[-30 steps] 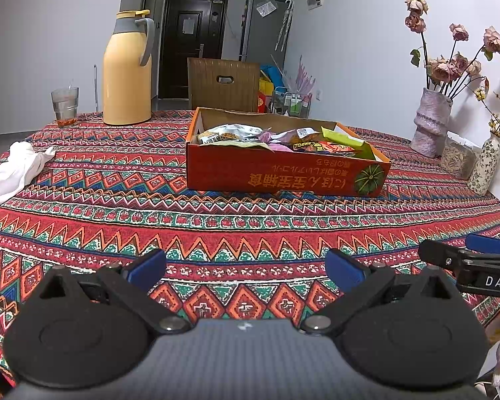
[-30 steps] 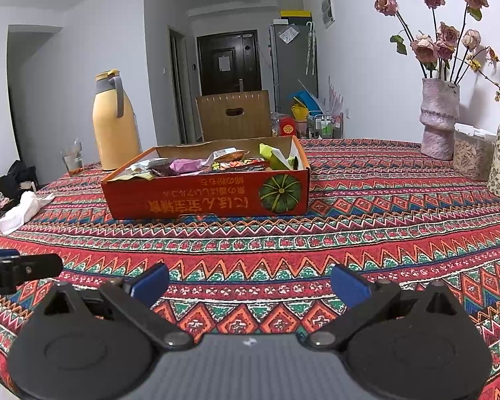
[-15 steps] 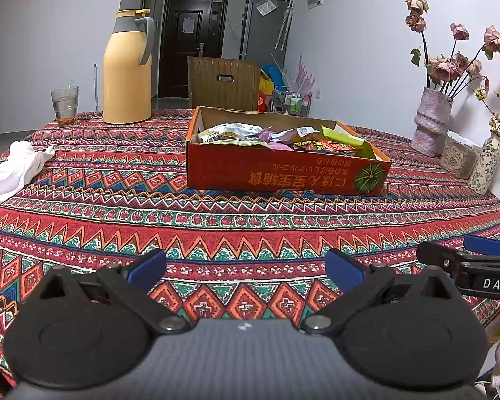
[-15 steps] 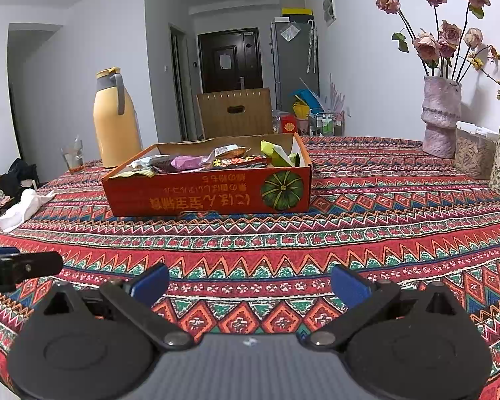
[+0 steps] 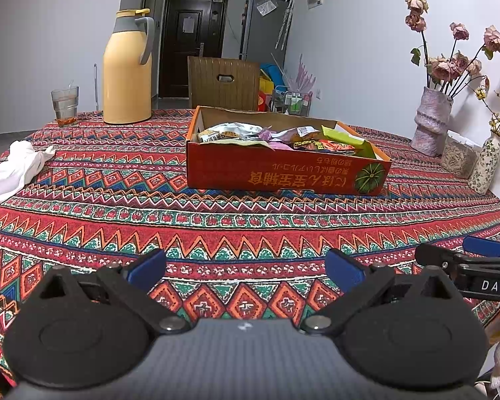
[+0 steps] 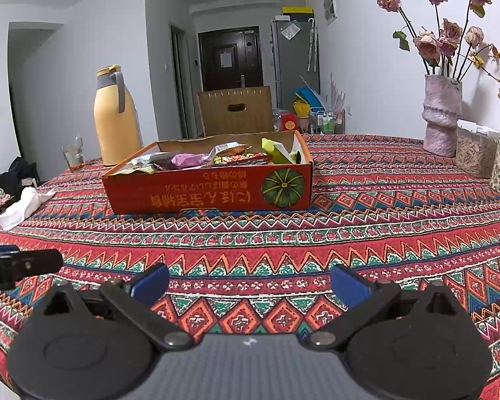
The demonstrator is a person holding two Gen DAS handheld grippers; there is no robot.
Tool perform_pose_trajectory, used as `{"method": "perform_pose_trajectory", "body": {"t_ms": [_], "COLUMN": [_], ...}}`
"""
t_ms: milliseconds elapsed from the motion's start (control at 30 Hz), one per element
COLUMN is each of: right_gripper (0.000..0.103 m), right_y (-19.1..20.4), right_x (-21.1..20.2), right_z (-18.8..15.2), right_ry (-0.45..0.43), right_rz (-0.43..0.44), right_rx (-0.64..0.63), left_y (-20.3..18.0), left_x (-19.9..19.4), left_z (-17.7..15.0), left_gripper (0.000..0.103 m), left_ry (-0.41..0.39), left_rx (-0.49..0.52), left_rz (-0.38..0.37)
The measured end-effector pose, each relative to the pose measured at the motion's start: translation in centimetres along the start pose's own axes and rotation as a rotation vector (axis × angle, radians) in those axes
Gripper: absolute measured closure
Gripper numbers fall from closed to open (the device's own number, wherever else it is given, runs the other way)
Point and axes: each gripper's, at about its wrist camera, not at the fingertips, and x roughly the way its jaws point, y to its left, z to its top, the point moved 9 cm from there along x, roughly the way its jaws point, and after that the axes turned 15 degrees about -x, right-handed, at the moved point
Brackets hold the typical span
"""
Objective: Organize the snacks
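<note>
A red cardboard box (image 5: 283,173) with a pumpkin picture stands in the middle of the patterned table; it also shows in the right wrist view (image 6: 210,193). Several snack packets (image 5: 276,135) lie inside it, also seen from the right (image 6: 216,156). My left gripper (image 5: 245,271) is open and empty, low over the tablecloth well in front of the box. My right gripper (image 6: 250,283) is open and empty, also near the front edge. The right gripper's finger (image 5: 463,260) shows at the right of the left view.
A yellow thermos jug (image 5: 126,70) and a glass (image 5: 65,105) stand at the back left. A white cloth (image 5: 15,170) lies at the left. Vases with flowers (image 6: 441,113) and a clear container (image 6: 475,148) stand at the right. A chair (image 5: 223,83) is behind the table.
Both grippers have drifted slightly, so the box sits a little differently in each view. Both stay open and empty.
</note>
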Motion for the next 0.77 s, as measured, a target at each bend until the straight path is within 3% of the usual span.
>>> {"method": "perform_pose_trajectory", "body": {"t_ms": [767], "right_gripper": [0.000], "right_y": [0.52], "right_x": [0.02], "right_z": [-0.68], "right_ry": [0.005], "right_rz": [0.004], "right_rx": [-0.003], "left_y": [-0.25], "left_x": [-0.11], "left_z": [-0.21], "left_gripper": [0.000], "left_ry": [0.003], "left_rx": [0.000], "left_rz": [-0.007]}}
